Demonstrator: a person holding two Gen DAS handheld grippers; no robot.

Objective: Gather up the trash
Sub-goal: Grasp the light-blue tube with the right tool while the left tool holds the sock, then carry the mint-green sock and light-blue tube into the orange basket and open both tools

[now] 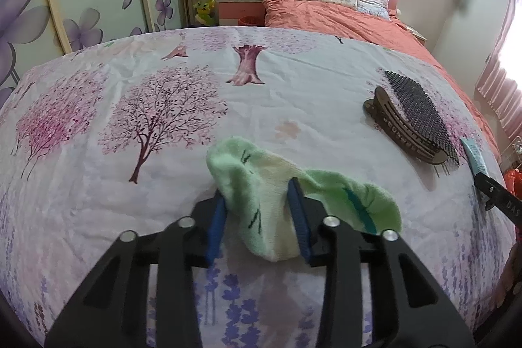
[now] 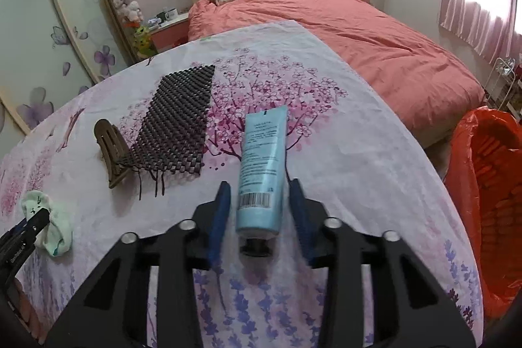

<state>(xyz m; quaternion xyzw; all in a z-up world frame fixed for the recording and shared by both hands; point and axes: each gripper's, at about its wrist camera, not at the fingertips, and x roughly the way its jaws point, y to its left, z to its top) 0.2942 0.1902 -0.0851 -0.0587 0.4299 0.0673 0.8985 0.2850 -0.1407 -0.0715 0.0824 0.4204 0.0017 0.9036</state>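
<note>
Sock [image 1: 261, 204]: green and pale yellow, crumpled, seen on the flowered cloth [image 1: 130, 185] at the near edge; its middle is bracketed by the blue pads of the left gripper [image 1: 257, 194].
Left gripper: fingers are set apart with the sock between them; both pads are seen against the fabric, but whether a firm clamp is applied cannot be told.
Tube [image 2: 262, 165]: light blue, laid flat on the cloth, dark cap toward the camera, barcode end near the cap; it is found between the fingers of the right gripper [image 2: 259, 201].
Right gripper: fingers are held apart, a gap is seen on each side of the tube; no contact is shown.
Hair clip [image 2: 112, 152]: brown, laid on the cloth just beside the left edge of the mat, between sock and tube.
Mat [image 2: 177, 126]: dark woven mesh, loose threads at its near edge, placed beyond the clip and left of the tube.
Bin bag [image 2: 483, 172]: orange, open, seen off the right edge of the cloth.
Background: bed with coral duvet [image 2: 359, 31] and two pillows is noted behind the cloth; nightstand and stuffed toys are seen by the wardrobe.
Obstructions: nothing is seen lying across either gripper's opening.
</note>
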